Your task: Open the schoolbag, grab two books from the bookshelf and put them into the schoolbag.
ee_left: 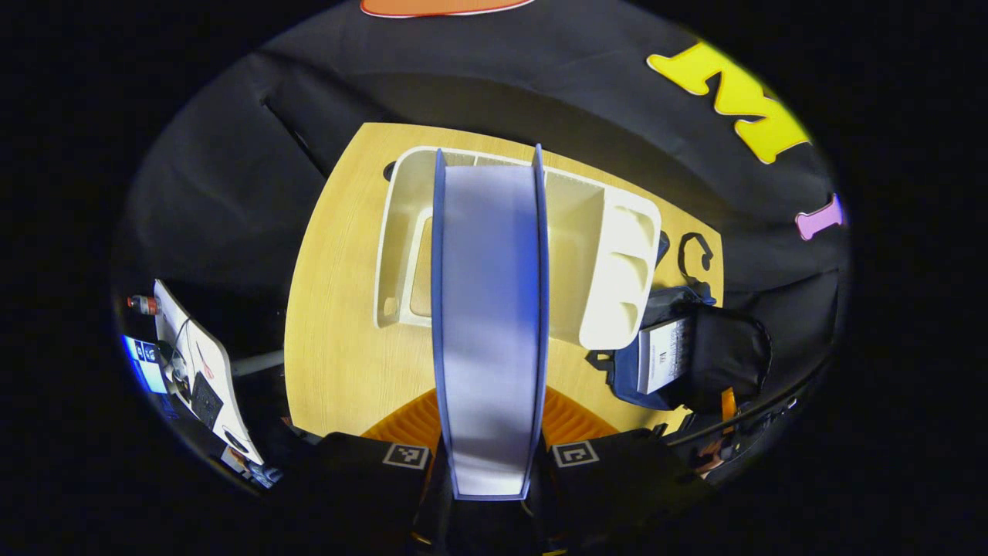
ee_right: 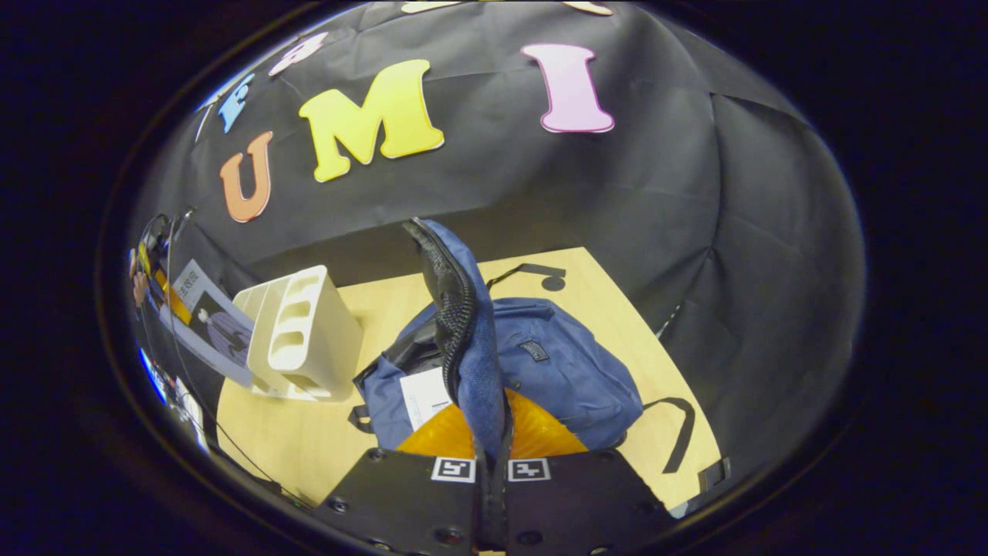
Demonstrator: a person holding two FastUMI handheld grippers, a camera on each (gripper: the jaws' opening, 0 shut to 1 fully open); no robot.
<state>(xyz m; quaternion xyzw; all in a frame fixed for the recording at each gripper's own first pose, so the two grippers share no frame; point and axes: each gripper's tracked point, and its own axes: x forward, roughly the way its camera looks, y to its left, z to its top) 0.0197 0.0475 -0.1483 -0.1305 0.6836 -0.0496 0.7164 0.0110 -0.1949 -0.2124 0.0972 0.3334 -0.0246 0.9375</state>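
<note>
Book (ee_left: 489,324): being gripped edge-on by left claw (ee_left: 491,463), long axis pointing away toward bookshelf (ee_left: 617,270).
Schoolbag (ee_right: 563,371): flap being pinched upright by right claw (ee_right: 492,469).
Writing: illegible.

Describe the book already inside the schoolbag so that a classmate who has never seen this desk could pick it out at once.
Start at the wooden table and find the blue schoolbag lying beside the white bookshelf. In its open mouth, under the flap that the right gripper lifts, sits a book. Its pale printed cover shows against the blue fabric, unlike the book clamped in the left gripper.
</note>
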